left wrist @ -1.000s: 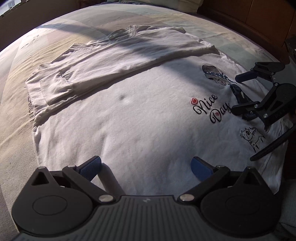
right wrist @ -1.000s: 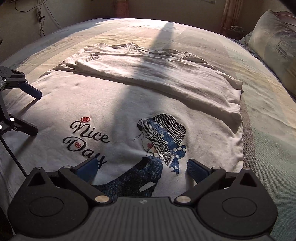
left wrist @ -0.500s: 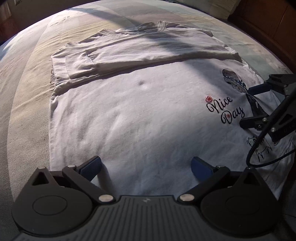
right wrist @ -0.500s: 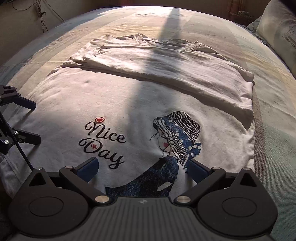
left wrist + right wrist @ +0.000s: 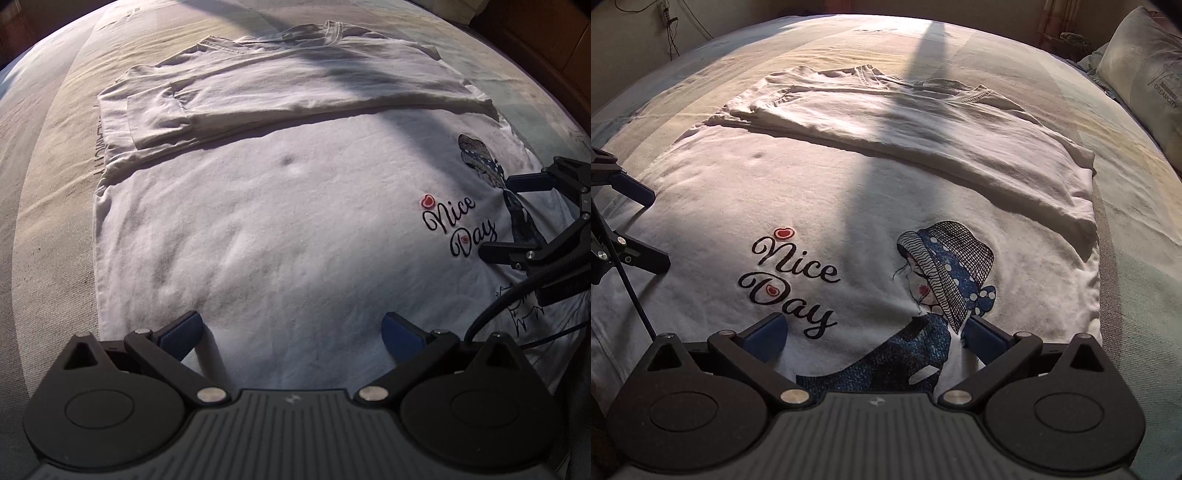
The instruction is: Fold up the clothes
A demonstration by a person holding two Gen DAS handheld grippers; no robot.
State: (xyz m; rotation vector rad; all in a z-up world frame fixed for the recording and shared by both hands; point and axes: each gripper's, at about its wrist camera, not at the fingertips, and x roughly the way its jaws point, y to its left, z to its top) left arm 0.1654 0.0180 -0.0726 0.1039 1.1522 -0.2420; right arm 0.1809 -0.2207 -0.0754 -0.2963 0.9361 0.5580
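White T-shirt (image 5: 280, 236) lies flat on the bed (image 5: 48, 155), print side up. Far long edge is already folded over onto the body, forming a doubled band (image 5: 923, 147) that runs the full length, with a sleeve tucked into it at one end. Near half is a single layer, mostly smooth, with one small dimple (image 5: 290, 160).

Print: "Nice Day" lettering (image 5: 790, 277) beside a girl in a blue dotted hat (image 5: 945, 266).

Left claw (image 5: 291, 332): wide open, blue pads (image 5: 181, 332) spread over the plain near edge of the shirt, nothing between them. Whether the tips touch the cloth is hard to say from this angle.

Right claw (image 5: 871, 334): also spread wide, empty, sitting low over the near edge on the printed part, straddling the dark blue part of the figure. In the left view it shows at the right edge (image 5: 517, 218), just beside the lettering.

Pillow (image 5: 1145, 70) at the far right of the bed, well apart from the shirt. A long dark shadow (image 5: 905, 147) crosses shirt and bed.
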